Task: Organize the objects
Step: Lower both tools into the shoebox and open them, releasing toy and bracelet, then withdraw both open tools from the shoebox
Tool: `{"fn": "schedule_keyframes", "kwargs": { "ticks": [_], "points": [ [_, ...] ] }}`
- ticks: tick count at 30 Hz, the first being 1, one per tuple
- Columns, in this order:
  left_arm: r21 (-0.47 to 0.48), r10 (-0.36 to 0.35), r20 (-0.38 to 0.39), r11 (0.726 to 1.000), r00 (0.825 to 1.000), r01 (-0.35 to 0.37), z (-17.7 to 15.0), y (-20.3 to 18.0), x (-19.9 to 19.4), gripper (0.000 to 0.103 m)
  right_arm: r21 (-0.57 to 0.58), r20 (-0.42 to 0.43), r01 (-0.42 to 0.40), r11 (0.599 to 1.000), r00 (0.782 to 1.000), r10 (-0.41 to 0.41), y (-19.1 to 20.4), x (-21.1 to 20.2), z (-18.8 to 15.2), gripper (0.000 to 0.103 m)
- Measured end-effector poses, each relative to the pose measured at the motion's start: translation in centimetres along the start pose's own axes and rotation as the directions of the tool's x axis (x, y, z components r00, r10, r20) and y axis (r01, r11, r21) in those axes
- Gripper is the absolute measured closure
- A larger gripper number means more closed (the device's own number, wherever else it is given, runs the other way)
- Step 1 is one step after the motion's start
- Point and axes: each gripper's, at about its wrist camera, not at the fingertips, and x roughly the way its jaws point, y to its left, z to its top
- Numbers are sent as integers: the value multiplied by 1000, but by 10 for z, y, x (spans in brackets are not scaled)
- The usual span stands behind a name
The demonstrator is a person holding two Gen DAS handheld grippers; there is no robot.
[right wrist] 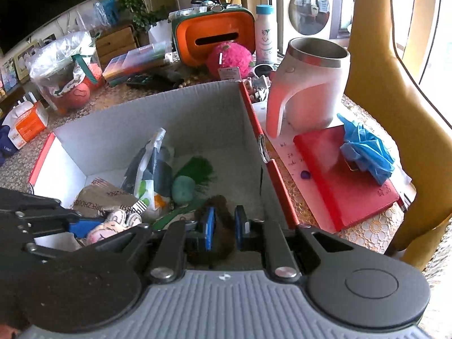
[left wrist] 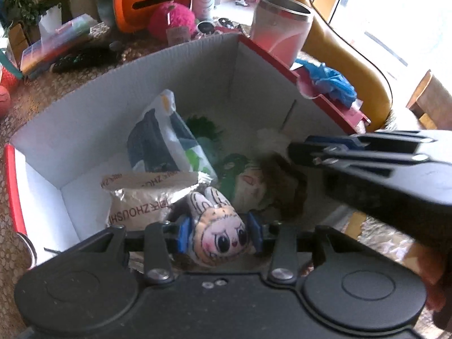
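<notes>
Both grippers over the red-edged box point(left wrist: 180, 65)

Left gripper point(left wrist: 219, 236) pinches the bunny-eared doll point(left wrist: 219, 237) above the box floor, beside the "ZHOUSH…" pouch point(left wrist: 141, 203). Right gripper point(right wrist: 224, 226), jaws narrowly parted, straddles a brown furry thing point(right wrist: 219, 226) near the box's right wall; whether it grips is unclear.

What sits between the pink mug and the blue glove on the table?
In the right wrist view, the red notebook fills that stretch: the mug stands just behind it, and the glove lies on its cover.
</notes>
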Motion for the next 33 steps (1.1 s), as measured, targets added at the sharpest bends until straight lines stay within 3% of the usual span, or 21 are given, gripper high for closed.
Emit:
{"fn": "schedule_keyframes", "kwargs": {
  "ticks": [4, 11, 15, 20, 33],
  "points": [
    [-26, -16, -6, 1000, 1000, 16, -1, -1, 0, 62, 21, 15, -16, 1000, 1000, 16, -4, -8, 2, 88],
    [-32, -33, 14, 999, 999, 33, -8, 1, -10, 54, 27, 25, -41, 999, 999, 40, 0, -21, 0, 84],
    [-37, -36, 54, 999, 998, 38, -11, 4, -25, 50, 21, 48, -50, 999, 998, 49, 5, -34, -3, 76],
    [-20, -17, 122, 1000, 992, 20, -22, 9, -57, 41, 21, 77, -67, 998, 995, 66, 12, -55, -9, 75],
    [-21, 46, 267, 999, 963, -42, -73, 25, -124, 34, -44, 149, -105, 993, 983, 111, 53, -113, -43, 75]
  ]
}}
